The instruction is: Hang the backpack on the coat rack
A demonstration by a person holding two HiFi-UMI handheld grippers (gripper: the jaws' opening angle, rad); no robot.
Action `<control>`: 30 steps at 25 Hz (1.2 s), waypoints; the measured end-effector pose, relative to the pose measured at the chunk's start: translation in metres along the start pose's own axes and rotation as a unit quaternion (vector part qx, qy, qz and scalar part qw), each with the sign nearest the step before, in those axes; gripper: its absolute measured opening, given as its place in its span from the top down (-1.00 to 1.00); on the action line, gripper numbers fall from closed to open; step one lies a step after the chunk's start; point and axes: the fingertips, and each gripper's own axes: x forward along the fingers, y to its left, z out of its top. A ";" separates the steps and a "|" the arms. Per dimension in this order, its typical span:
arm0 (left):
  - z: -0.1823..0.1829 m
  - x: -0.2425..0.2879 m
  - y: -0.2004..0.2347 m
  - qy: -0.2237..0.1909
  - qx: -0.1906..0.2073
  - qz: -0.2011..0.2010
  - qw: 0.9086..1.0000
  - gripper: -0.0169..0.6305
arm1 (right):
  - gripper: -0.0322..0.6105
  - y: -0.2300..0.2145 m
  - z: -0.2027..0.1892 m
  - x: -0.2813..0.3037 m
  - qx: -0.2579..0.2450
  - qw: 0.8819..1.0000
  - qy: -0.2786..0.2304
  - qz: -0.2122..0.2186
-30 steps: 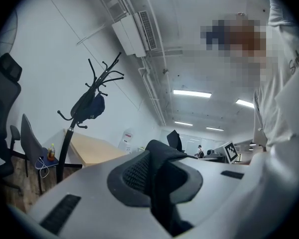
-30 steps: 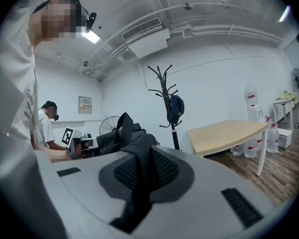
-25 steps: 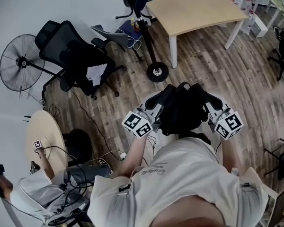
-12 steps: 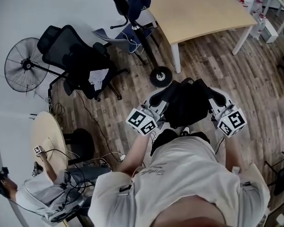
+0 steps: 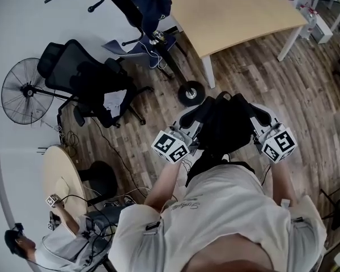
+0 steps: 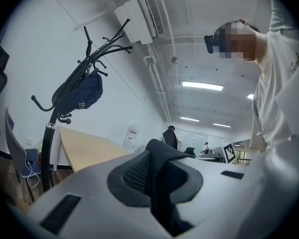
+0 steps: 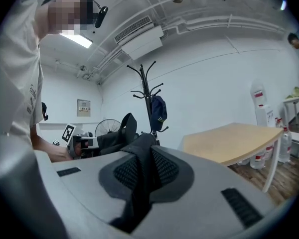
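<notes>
In the head view the black backpack hangs in front of the person, carried between both grippers. My left gripper is shut on a black strap at the pack's left side. My right gripper is shut on another black strap at its right side. The black coat rack stands ahead to the left on a round base, its hooks spreading at the top. A dark blue cap-like item hangs from it. The rack also shows beyond the right gripper's jaws.
A wooden table with white legs stands just right of the rack. A black office chair and a floor fan are to the left. A round table and a seated person are at lower left, with cables on the floor.
The person has stepped closer to the coat rack with the backpack held between both grippers. The rack's hooks have come into the head view. Both grips are unchanged.
</notes>
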 end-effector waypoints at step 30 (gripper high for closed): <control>0.080 0.040 0.215 -0.036 0.006 0.106 0.994 0.82 | 0.82 -0.080 0.030 0.260 -0.004 0.991 0.037 0.132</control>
